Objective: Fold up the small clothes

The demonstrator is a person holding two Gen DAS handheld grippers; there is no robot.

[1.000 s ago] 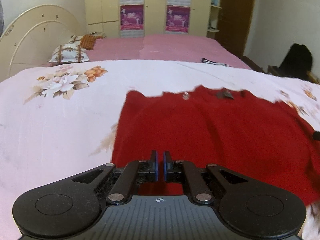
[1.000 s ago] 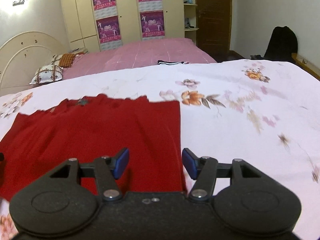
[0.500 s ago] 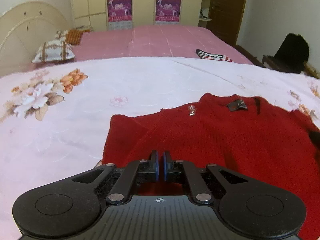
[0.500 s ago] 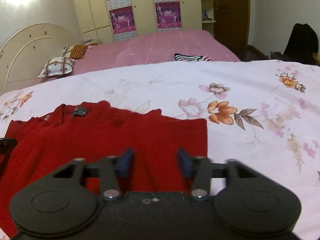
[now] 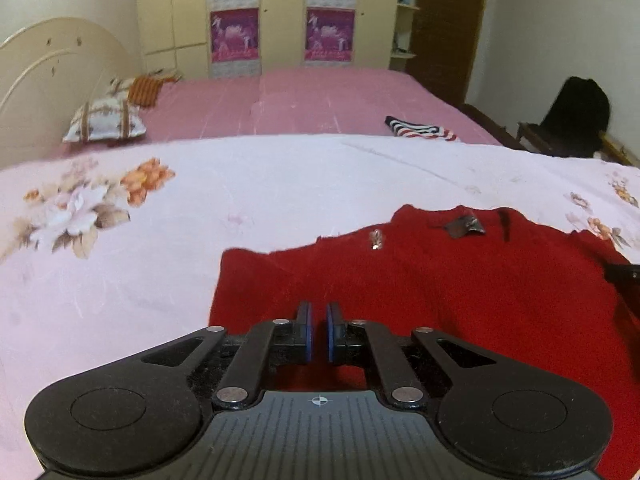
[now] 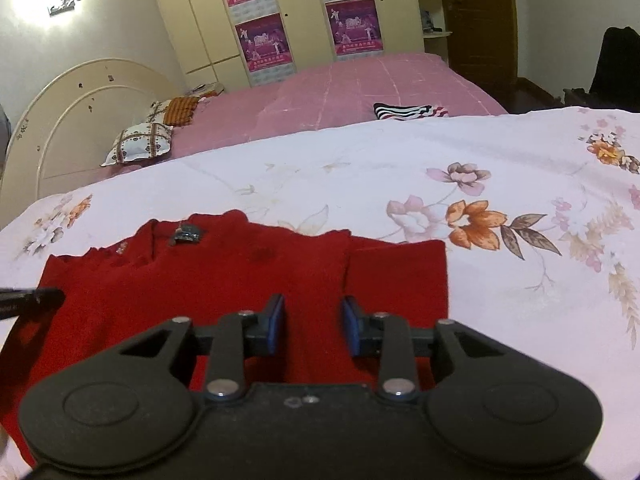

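My left gripper [image 5: 318,334], narrow a second ago, has parted slightly, nothing visibly between its pads; my right gripper [image 6: 313,326] stays wide. The red sweater [image 6: 224,280] lies flat on the floral bedsheet [image 6: 500,300] ahead of both jaws, so I judge a fold just laid. Its neck label [image 6: 188,235] is unreadable.

cream wardrobe [image 5: 280,16] | arched headboard [image 5: 52,64] | brown door [image 6: 480,20] | white walls
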